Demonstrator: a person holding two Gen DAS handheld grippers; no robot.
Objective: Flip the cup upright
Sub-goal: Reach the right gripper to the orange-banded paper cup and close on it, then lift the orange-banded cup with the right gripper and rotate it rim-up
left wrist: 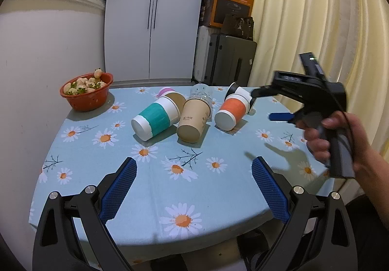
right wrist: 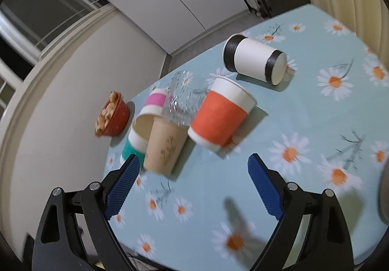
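i see six cups lying on their sides in the middle of the bench [left wrist: 102, 183]. the orange cup [right wrist: 220, 116] lies above my right tongs [right wrist: 194, 182], beside the brown cup [right wrist: 165, 147] and the teal cup [left wrist: 152, 120]. my left tongs [left wrist: 194, 188] are wide open and hold nothing. my right tongs are wide open too. a red bowl [left wrist: 87, 94] sits at the left.

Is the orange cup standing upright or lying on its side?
Lying on its side. The orange cup rests along its wall on the tablecloth, its white base facing the left camera.
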